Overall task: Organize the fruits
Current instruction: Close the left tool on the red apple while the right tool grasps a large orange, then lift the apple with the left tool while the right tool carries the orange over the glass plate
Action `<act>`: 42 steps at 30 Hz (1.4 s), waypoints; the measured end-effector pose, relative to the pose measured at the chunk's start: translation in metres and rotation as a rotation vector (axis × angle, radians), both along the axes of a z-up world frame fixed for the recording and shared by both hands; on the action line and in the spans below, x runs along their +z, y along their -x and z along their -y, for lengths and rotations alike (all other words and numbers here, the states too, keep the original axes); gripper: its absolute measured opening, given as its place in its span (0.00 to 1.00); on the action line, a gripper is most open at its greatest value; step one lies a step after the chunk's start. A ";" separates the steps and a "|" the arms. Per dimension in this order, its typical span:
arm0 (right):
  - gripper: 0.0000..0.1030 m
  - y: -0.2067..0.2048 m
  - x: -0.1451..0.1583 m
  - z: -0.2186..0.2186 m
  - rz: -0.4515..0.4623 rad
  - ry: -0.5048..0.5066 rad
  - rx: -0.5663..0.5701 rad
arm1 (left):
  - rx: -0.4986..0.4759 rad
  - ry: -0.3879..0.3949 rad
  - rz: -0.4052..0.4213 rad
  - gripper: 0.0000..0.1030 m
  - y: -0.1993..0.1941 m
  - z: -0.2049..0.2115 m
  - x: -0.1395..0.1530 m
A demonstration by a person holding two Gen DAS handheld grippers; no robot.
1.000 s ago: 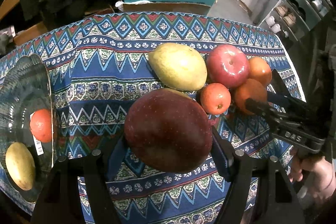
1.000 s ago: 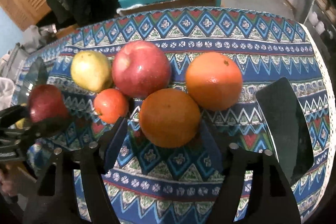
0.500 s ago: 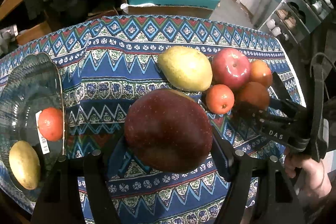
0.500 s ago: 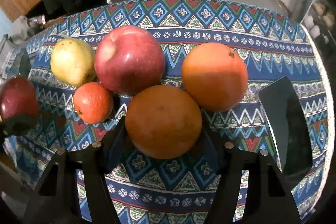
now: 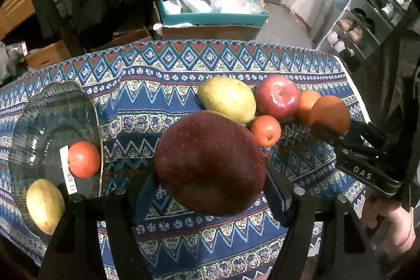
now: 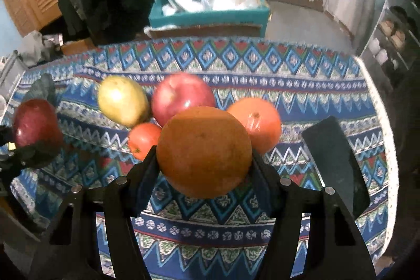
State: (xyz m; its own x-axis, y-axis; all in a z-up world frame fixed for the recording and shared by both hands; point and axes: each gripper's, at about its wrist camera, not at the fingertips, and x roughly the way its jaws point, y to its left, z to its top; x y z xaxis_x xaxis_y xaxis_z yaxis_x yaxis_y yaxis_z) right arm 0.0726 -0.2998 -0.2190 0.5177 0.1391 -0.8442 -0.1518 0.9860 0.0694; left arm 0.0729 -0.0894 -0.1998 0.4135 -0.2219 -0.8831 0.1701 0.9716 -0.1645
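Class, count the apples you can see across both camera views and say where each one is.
2. A dark red apple is held in the left gripper; a lighter red apple sits on the tablecloth among the other fruit. None seems hidden.

You get dim indoor light, with black fisheye corners and the tablecloth [image 5: 162, 106] edge bowed. Your left view is sharp; glare spots sit on the red apple [image 5: 277, 98] and the glass bowl [image 5: 34, 133]. Your right view is smeared by motion blur, worst on the far fruit.
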 end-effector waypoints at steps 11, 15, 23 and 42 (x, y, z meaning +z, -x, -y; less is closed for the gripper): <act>0.63 0.013 0.046 -0.013 0.111 -0.008 0.019 | 0.001 -0.007 0.088 0.72 0.016 -0.010 0.033; 0.63 0.016 0.059 -0.017 0.145 -0.019 0.025 | 0.004 -0.002 0.123 0.72 0.021 -0.016 0.047; 0.63 0.025 0.091 -0.026 0.213 -0.030 0.040 | 0.023 0.013 0.177 0.72 0.030 -0.029 0.070; 0.63 0.031 0.145 -0.066 0.320 -0.081 0.111 | 0.089 0.024 0.268 0.72 0.041 -0.071 0.103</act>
